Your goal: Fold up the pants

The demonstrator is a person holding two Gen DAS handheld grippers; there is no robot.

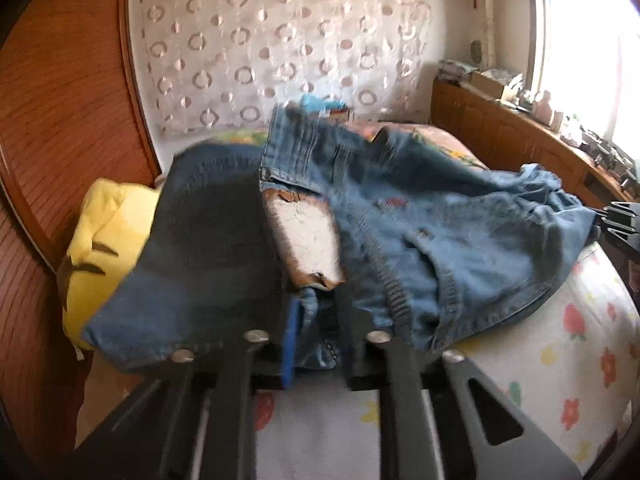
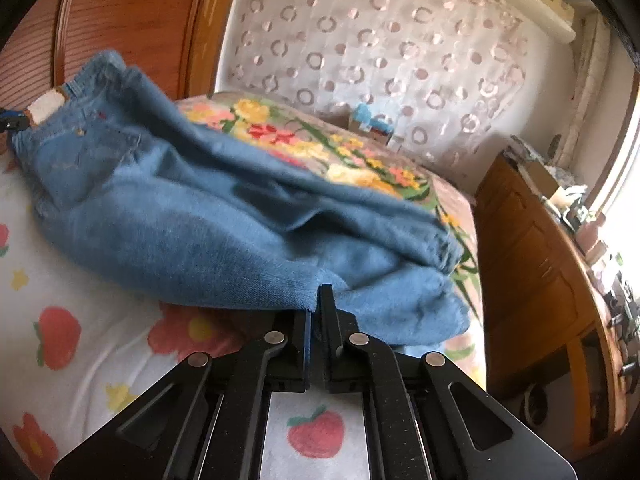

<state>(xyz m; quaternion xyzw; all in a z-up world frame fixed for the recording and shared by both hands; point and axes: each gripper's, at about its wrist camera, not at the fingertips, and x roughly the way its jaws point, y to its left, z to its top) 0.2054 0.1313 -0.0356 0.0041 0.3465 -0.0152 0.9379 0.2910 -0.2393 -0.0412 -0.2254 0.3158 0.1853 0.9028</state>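
Observation:
Blue jeans (image 1: 432, 220) lie on a bed with a fruit-print sheet (image 1: 560, 340). My left gripper (image 1: 316, 320) is shut on the waistband, next to a white-and-brown back patch (image 1: 308, 240); dark denim drapes over its left finger. In the right wrist view the jeans (image 2: 208, 208) stretch from the waist at upper left to the leg ends at lower right. My right gripper (image 2: 316, 320) is shut on a fold of the leg fabric. The right gripper's tip shows at the left view's right edge (image 1: 620, 220).
A yellow plush pillow (image 1: 100, 248) sits left of the jeans by the wooden headboard (image 1: 60, 120). A floral blanket (image 2: 320, 148) covers the far bed. A wooden cabinet (image 2: 540, 280) with clutter stands at right under a bright window. A patterned curtain (image 2: 380, 40) hangs behind.

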